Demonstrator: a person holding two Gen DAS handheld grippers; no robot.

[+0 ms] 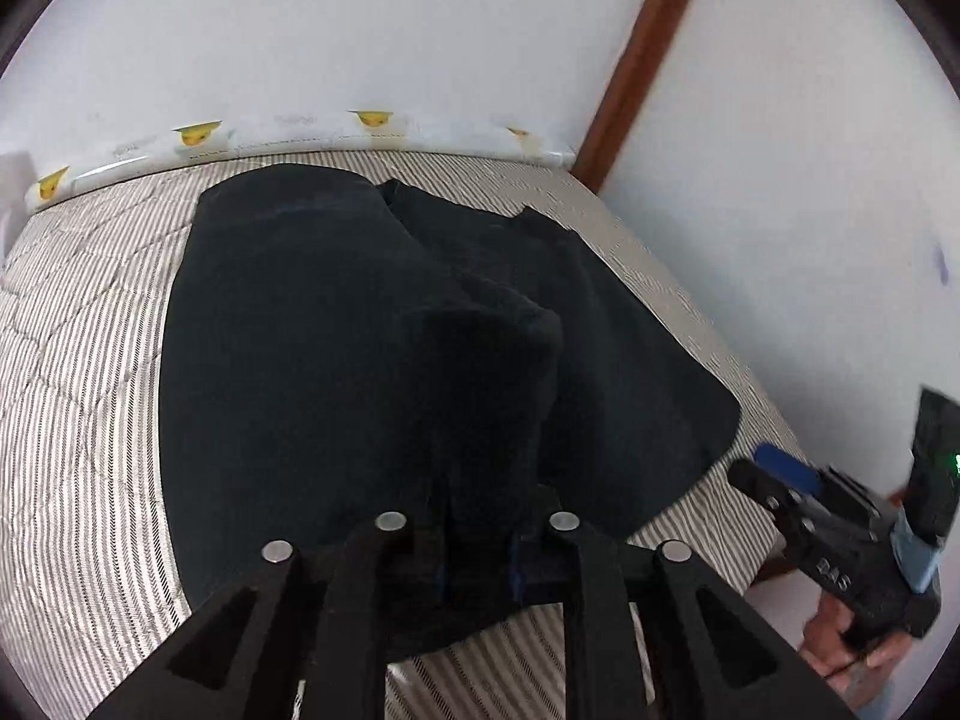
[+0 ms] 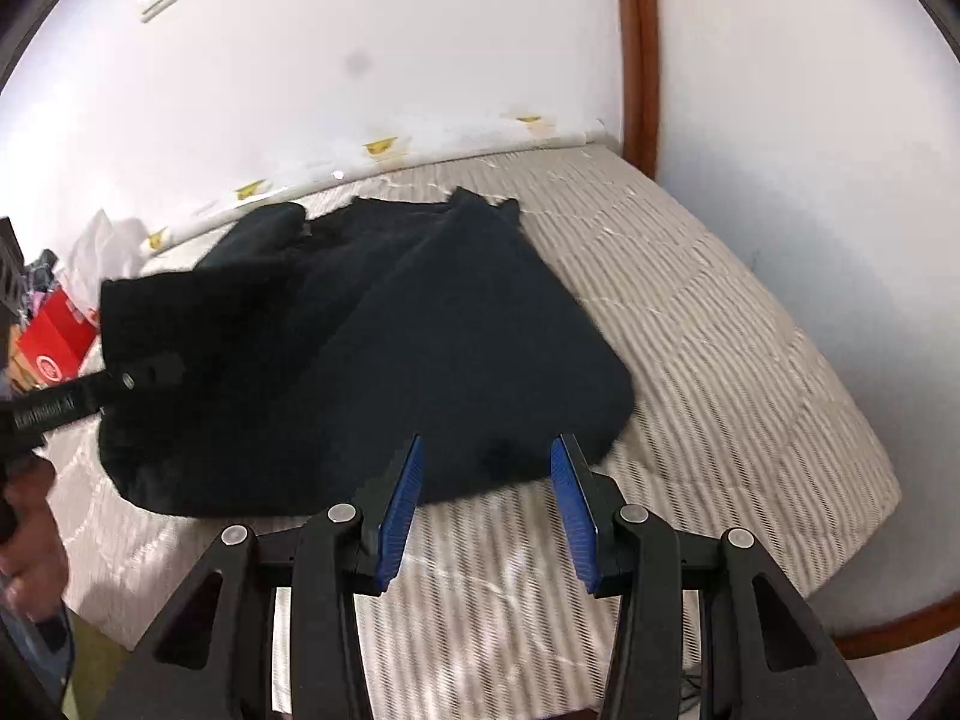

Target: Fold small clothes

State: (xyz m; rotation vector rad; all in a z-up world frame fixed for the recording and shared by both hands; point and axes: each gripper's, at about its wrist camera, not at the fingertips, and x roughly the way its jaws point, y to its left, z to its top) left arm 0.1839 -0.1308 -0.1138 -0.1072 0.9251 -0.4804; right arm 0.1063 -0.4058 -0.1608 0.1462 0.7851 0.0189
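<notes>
Here, one black garment (image 2: pixel 384 348) across the striped mattress (image 2: pixel 720 360), left claw (image 1: pixel 480 516) pinching its raised fold, right claw (image 2: pixel 486 480) spread open, near the mattress's front edge.

We read "DAS" in white on the right gripper (image 1: pixel 774 480) body. White lettering on the left gripper (image 2: pixel 129 381) arm is too blurred to read. The red box (image 2: pixel 54 342) bears an unreadable round logo.

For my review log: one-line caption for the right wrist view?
Open right gripper faces the dark garment on the striped mattress; left gripper lifts its far edge.
</notes>
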